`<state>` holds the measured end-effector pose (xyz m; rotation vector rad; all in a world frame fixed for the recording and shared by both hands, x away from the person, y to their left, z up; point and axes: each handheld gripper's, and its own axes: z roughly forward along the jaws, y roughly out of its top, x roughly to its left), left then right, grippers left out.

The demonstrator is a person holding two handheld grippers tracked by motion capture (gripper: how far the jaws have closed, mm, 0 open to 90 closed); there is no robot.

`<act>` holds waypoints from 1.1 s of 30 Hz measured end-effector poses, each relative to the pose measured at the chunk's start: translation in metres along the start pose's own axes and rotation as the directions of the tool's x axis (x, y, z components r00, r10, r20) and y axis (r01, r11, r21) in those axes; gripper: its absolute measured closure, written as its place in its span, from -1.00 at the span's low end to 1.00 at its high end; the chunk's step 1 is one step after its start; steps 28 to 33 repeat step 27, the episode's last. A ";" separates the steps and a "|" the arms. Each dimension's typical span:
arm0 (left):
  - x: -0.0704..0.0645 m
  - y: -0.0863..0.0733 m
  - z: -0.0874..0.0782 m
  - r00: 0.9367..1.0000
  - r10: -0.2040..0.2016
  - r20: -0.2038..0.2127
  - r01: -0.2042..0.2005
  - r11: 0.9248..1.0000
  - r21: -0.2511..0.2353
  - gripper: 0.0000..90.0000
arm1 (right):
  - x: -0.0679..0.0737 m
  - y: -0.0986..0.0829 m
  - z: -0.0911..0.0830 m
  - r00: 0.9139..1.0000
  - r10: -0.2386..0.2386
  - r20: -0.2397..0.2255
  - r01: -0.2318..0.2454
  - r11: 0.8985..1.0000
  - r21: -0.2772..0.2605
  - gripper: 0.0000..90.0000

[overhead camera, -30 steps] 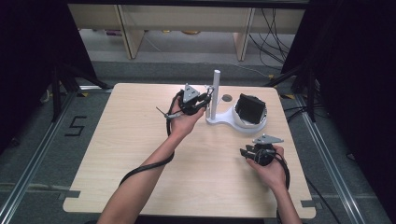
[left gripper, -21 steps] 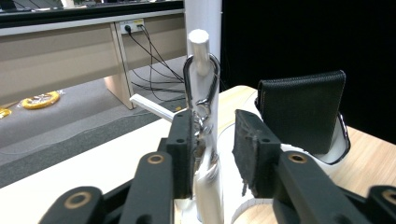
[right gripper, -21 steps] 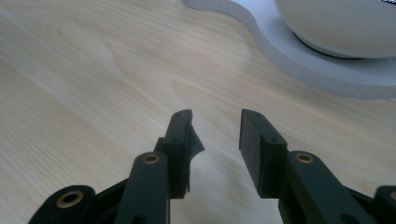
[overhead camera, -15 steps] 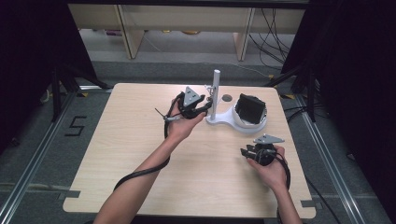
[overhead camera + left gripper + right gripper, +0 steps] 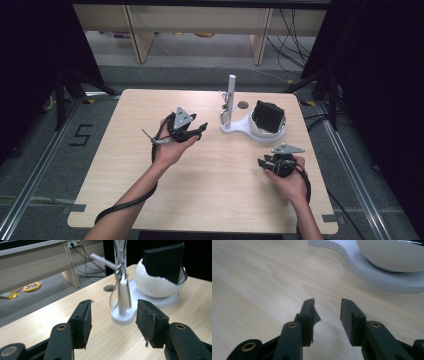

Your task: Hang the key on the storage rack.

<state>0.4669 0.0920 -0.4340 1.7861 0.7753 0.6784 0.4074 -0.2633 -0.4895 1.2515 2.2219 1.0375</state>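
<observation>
notably, the left gripper (image 5: pixel 113 322) is showing spread jaws facing the white stand (image 5: pixel 122 302); right gripper (image 5: pixel 327 320) is gaping, empty; since earlier, the left one is sitting farther from it.

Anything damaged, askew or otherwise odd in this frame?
Only wear: the left gripper has frayed pads with ragged edges, and a torn flap hangs off one pad of the right gripper. The white stand sits upright on the table.
</observation>
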 end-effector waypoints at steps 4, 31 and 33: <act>0.009 -0.017 -0.023 0.999 0.015 -0.029 -0.015 1.000 -0.017 0.01 | 0.000 0.000 0.001 1.000 0.000 0.000 0.000 1.000 0.005 0.43; 0.011 -0.102 -0.080 0.994 -0.089 -0.063 0.087 0.996 -0.035 -0.09 | 0.003 0.001 0.002 1.000 -0.007 -0.005 0.007 1.000 0.007 0.40; 0.011 -0.102 -0.080 0.994 -0.089 -0.063 0.087 0.996 -0.035 -0.09 | 0.003 0.001 0.002 1.000 -0.007 -0.005 0.007 1.000 0.007 0.40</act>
